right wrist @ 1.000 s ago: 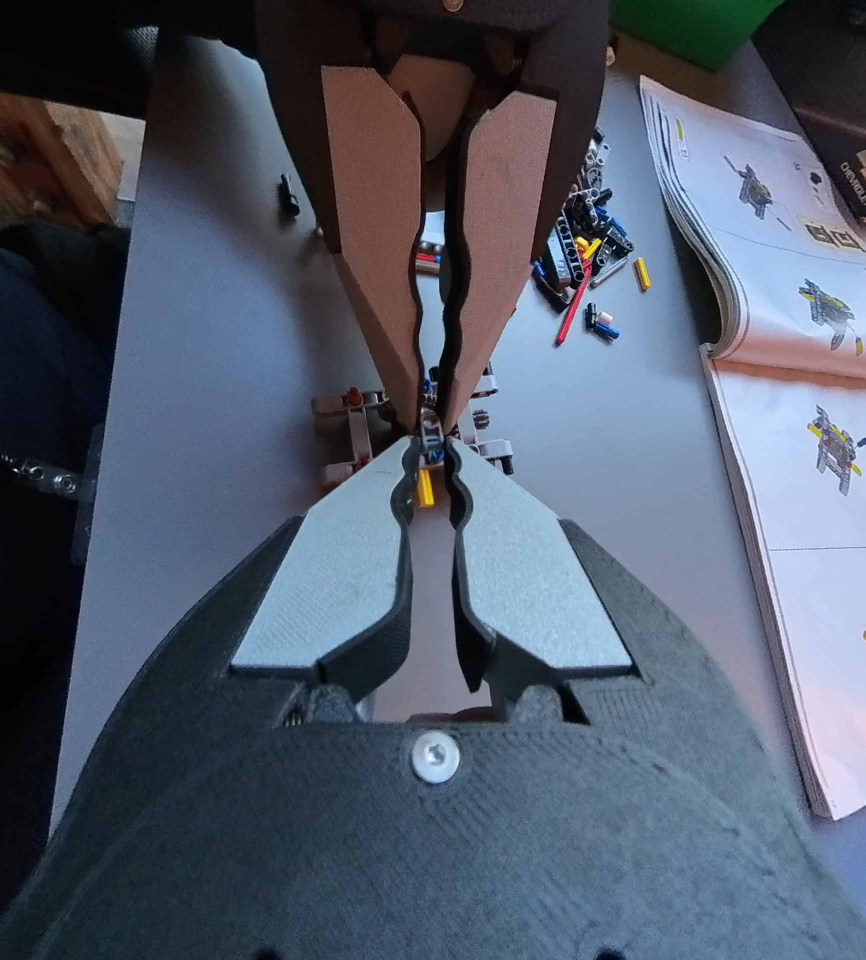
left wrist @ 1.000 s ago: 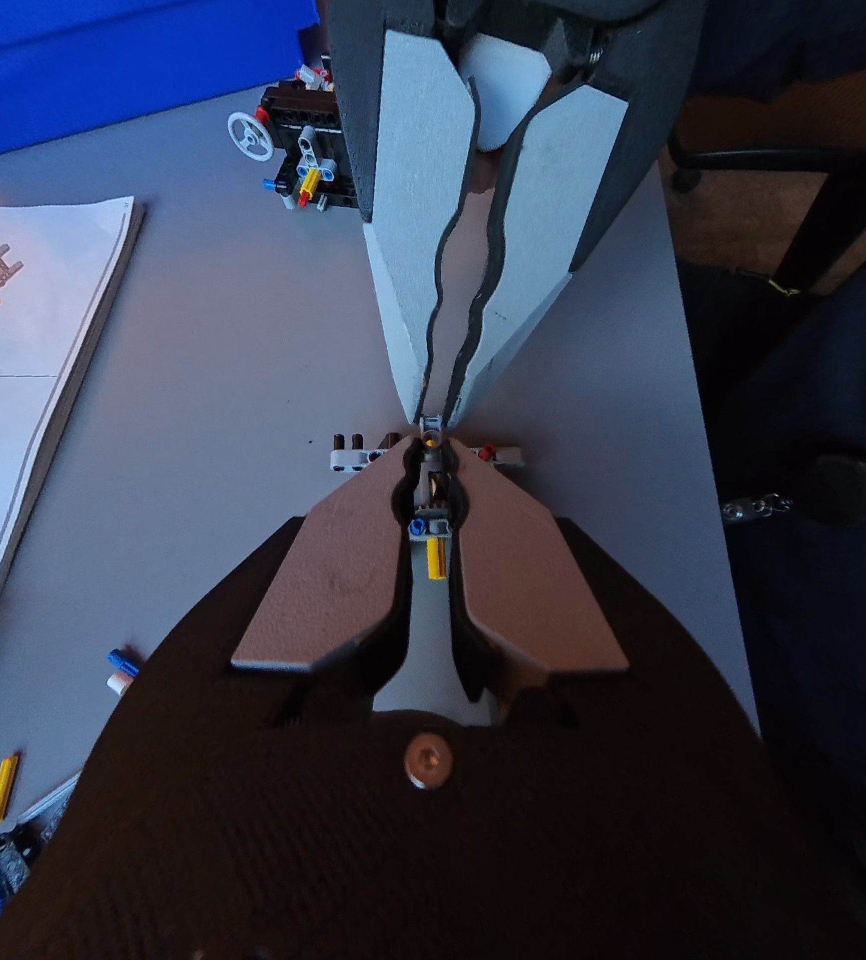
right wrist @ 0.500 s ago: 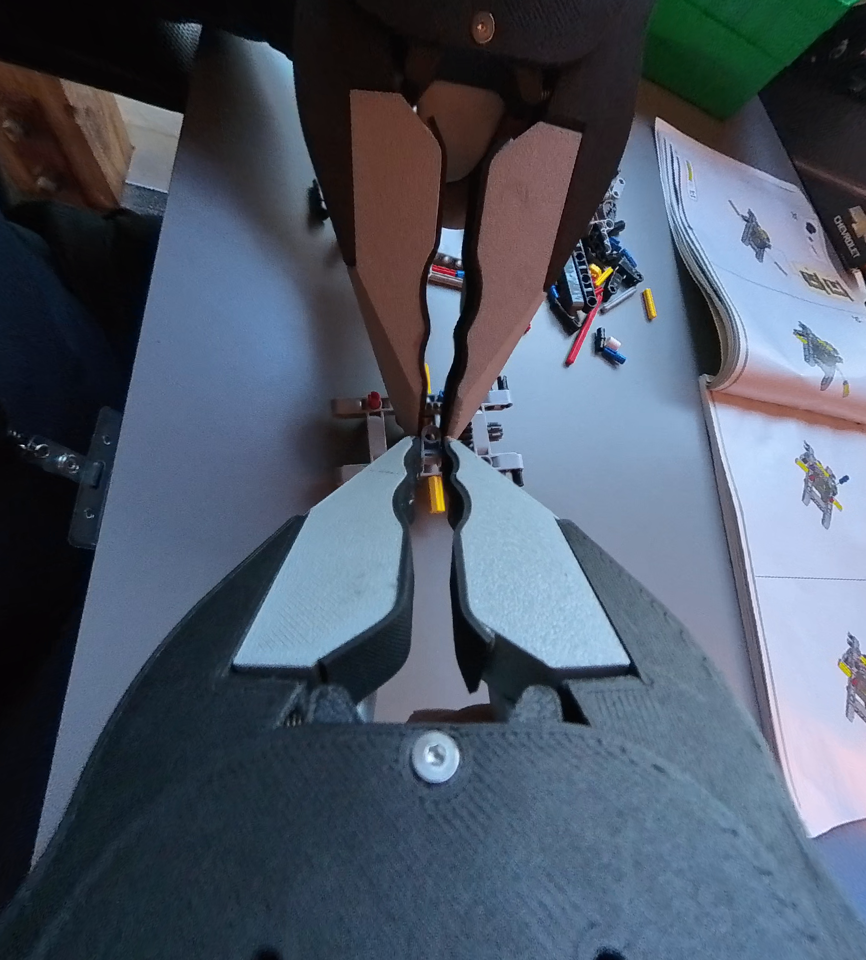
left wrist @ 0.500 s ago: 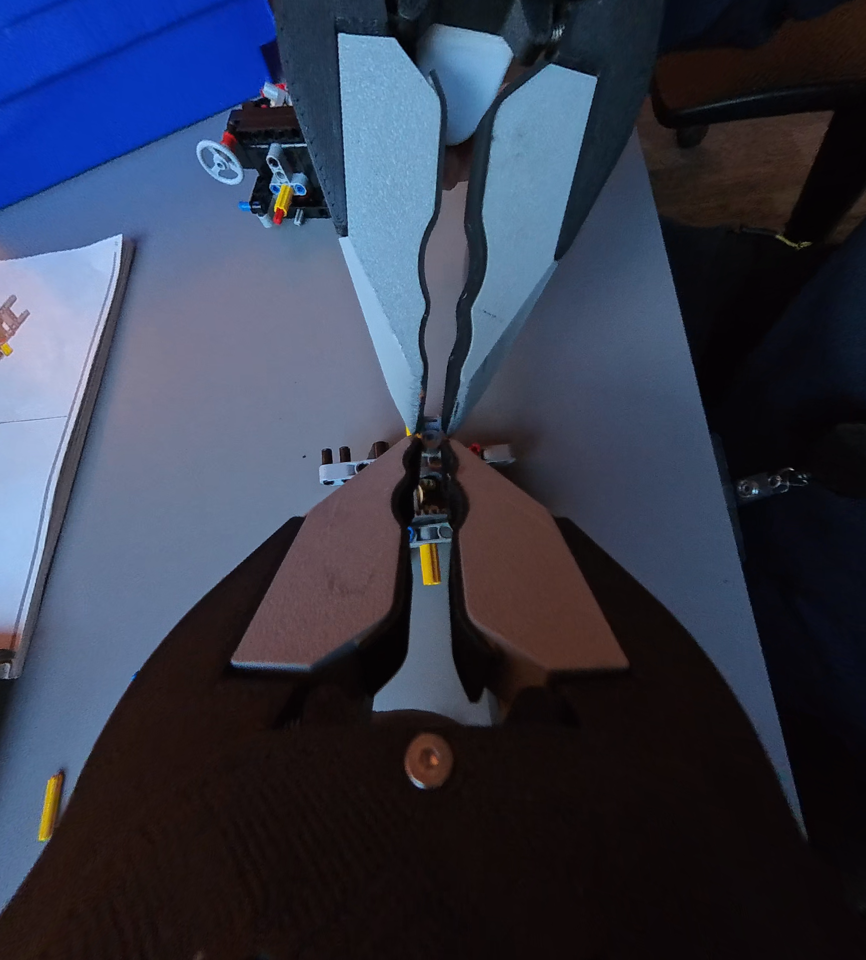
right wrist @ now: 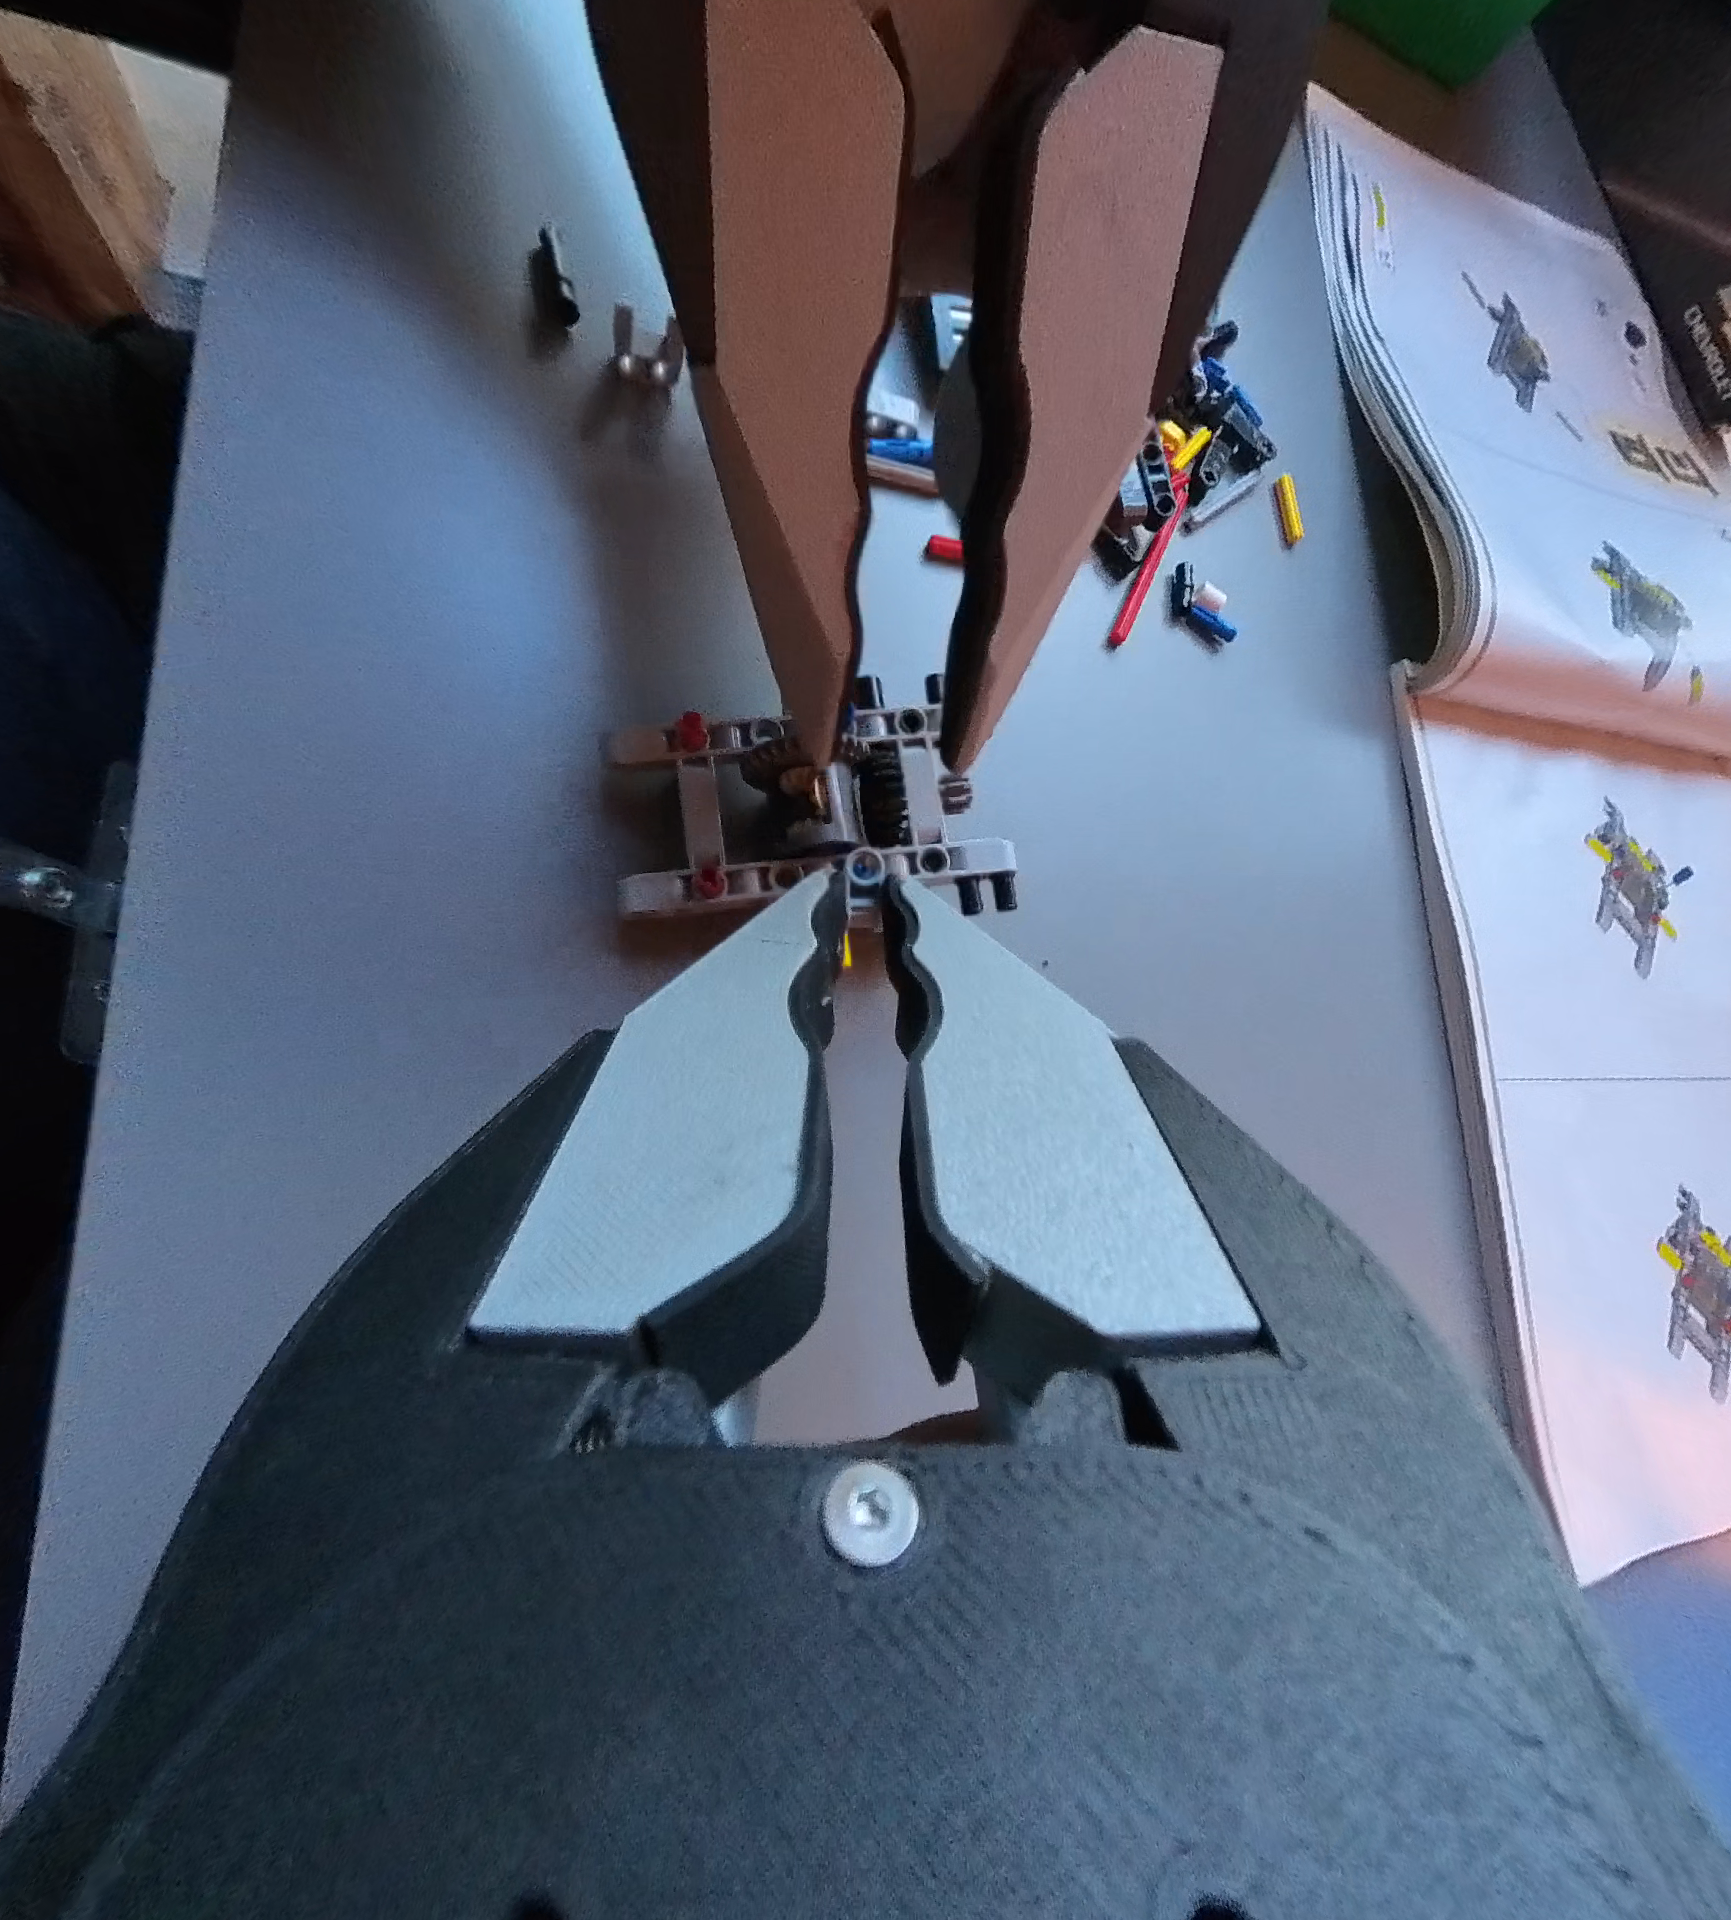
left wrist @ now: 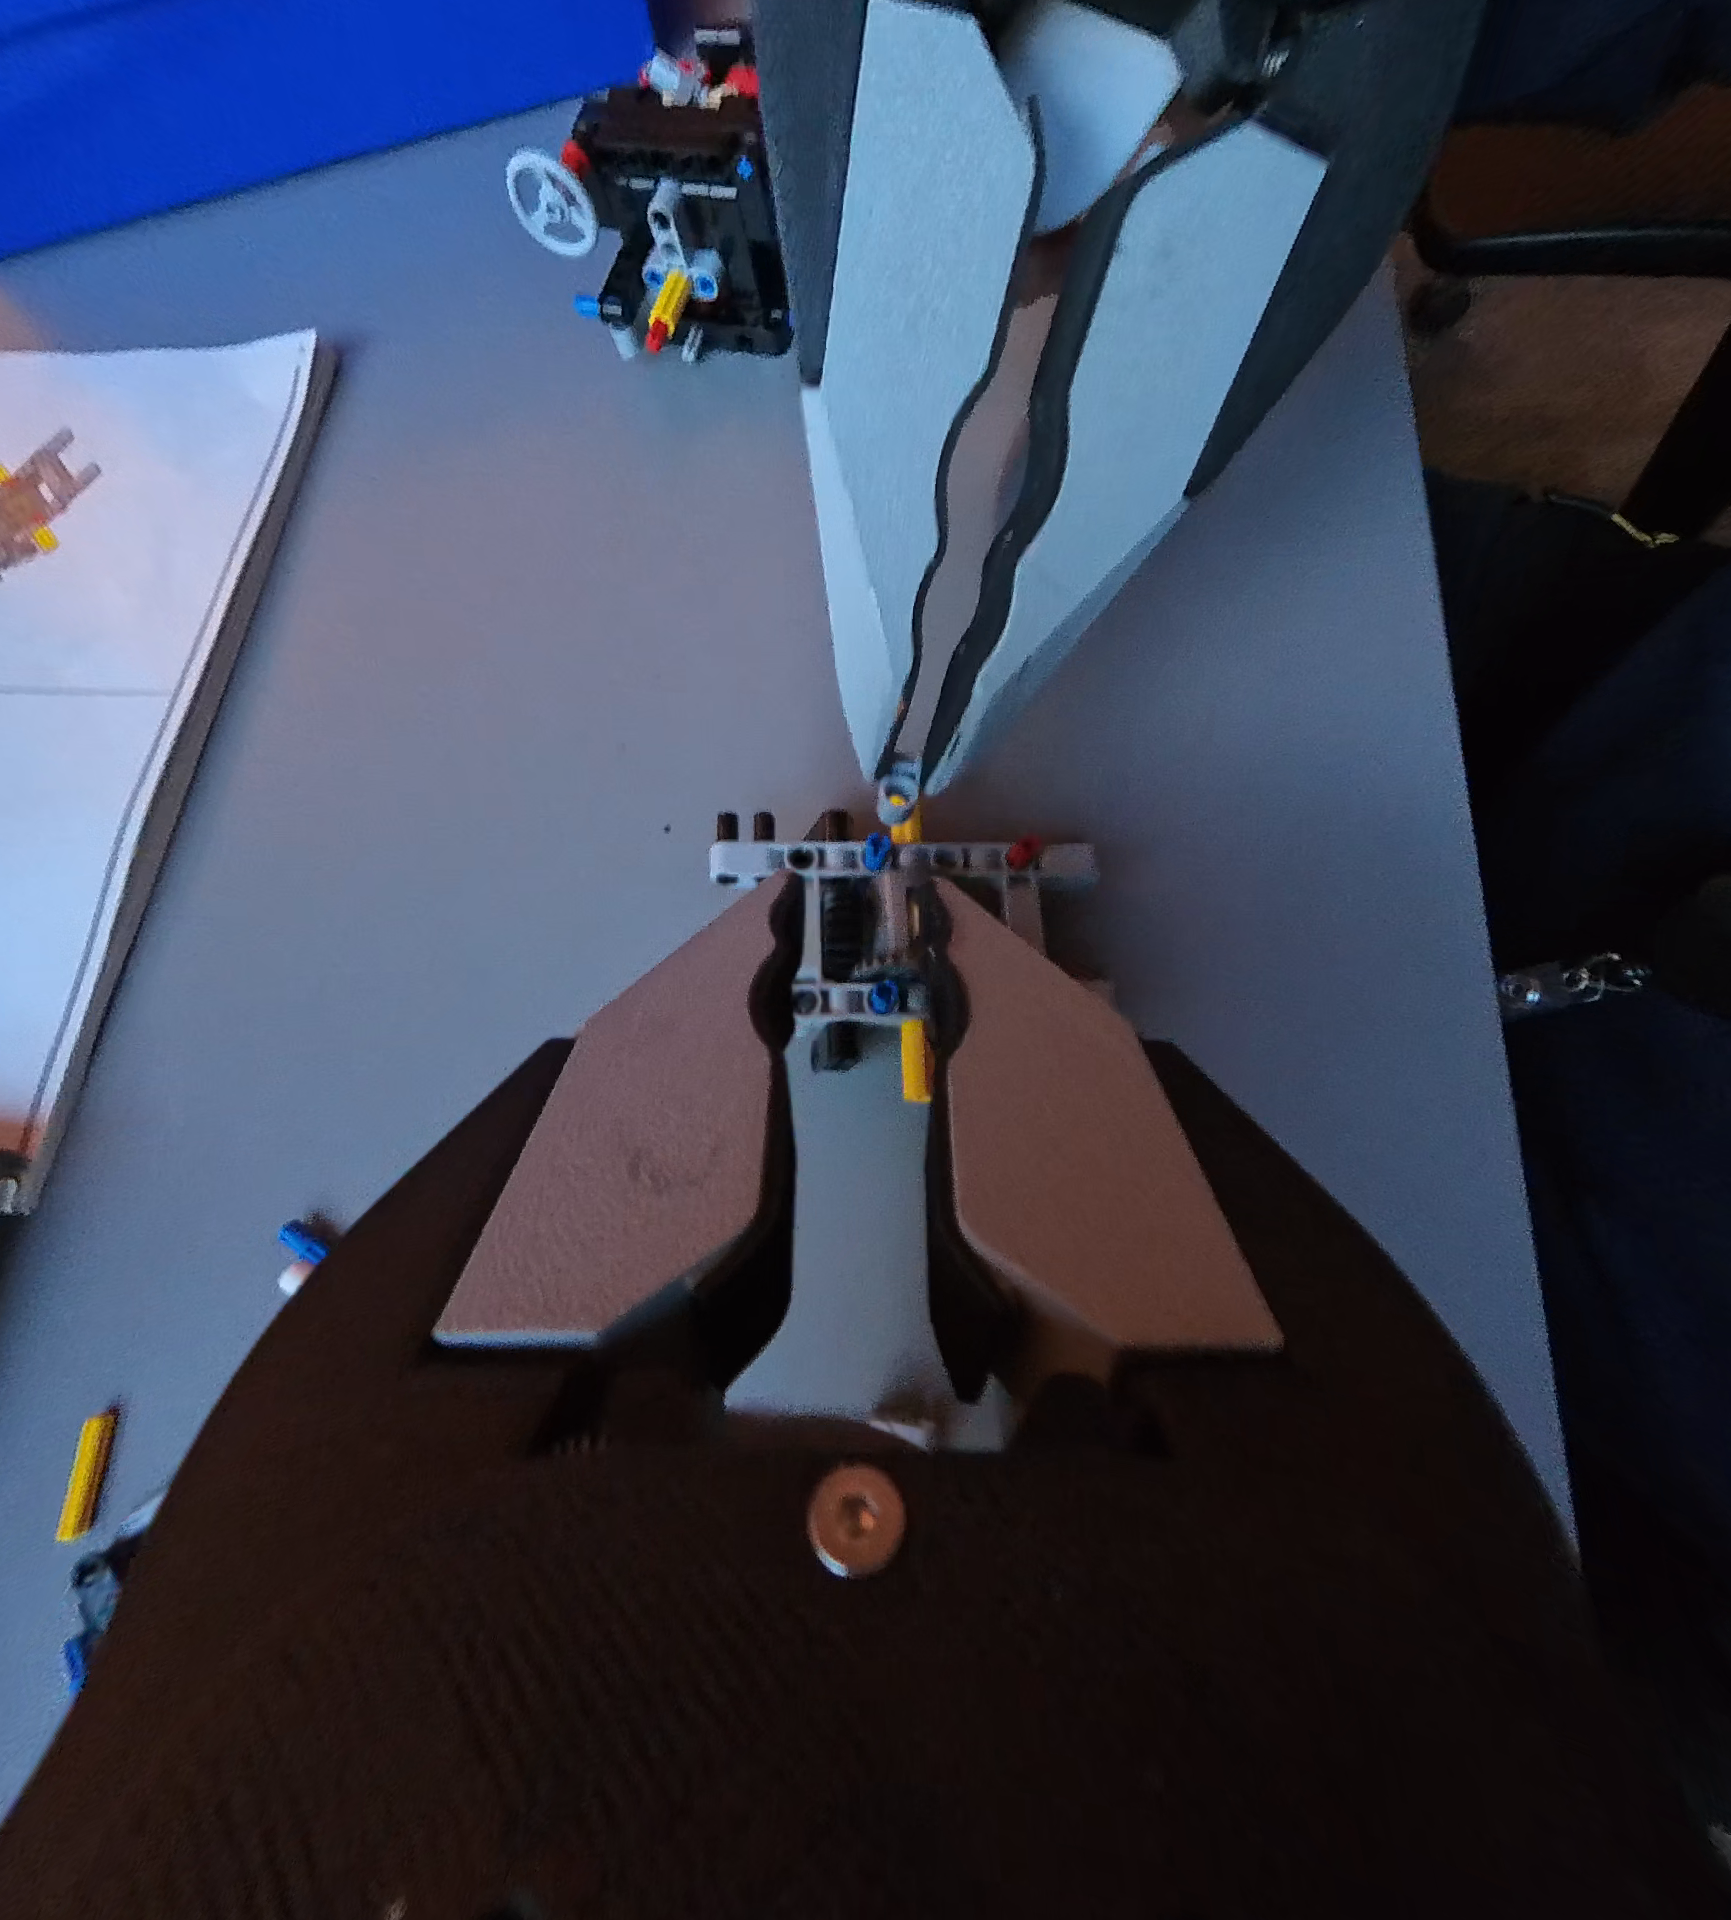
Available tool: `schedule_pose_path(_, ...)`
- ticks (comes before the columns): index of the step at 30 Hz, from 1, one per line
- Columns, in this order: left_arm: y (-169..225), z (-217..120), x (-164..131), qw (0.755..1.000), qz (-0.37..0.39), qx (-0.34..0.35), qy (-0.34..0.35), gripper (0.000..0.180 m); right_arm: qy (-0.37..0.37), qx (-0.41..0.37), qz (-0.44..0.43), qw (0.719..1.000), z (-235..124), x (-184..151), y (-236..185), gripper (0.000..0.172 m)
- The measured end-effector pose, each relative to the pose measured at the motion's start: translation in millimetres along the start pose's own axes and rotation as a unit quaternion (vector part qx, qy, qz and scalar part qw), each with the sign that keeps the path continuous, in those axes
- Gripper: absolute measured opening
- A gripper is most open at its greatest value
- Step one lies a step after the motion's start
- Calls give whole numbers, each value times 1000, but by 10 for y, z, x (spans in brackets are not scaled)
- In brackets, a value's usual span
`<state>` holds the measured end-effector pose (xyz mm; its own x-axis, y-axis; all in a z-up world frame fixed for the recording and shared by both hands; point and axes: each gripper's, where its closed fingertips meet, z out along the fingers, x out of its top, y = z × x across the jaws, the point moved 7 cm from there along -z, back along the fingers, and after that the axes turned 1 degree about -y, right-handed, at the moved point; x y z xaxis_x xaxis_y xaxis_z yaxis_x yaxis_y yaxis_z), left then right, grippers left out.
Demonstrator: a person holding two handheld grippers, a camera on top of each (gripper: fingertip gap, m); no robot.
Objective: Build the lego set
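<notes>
1. Grey tabletop fills both views, with a blue bin at its far edge in the left wrist view and a green box and a black box at the far edge in the right wrist view.
2. An open instruction booklet lies flat along one side of the table, its pages showing drawings of a small model.
3. A grey beam-frame assembly of building-toy parts rests on the table between the two tools. It carries black gears, red and blue pins, and a yellow axle running through it.
4. The left gripper, with brown fingers, has its tongs spread. The fingertips stand on either side of the frame's middle section, one by the gears and one just outside the frame's side beam. Whether either pad presses on the frame cannot be told.
5. The right gripper, with pale grey fingers, has its tongs pressed nearly together, pinching a small grey connector at the far end of the yellow axle, right against the frame's outer beam.
6. The two grippers face each other tip to tip across the frame.
7. A black block assembly with a white steering wheel sits farther back, well apart from the frame.
8. A pile of loose pieces lies near the booklet, with a long red axle beside it and a loose yellow axle apart.
</notes>
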<state>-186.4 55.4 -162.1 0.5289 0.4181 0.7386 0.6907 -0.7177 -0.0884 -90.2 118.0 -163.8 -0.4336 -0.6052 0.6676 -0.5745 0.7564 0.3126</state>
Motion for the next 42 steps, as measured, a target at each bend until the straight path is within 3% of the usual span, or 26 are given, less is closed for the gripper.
schedule_pose_path(10,50,76,-122,1000,9,-4,-20,30,-9,11,2,1000,60,9,22,4)
schedule_pose_path(22,57,81,-150,1000,16,10,-1,28,-49,6,-22,999,99,58,34,4)
schedule_pose_path(33,34,69,-175,1000,8,2,11,27,-103,32,-58,993,123,102,70,4)
schedule_pose_path(42,28,70,-183,1000,1,0,20,27,-189,85,-79,975,171,231,135,4)
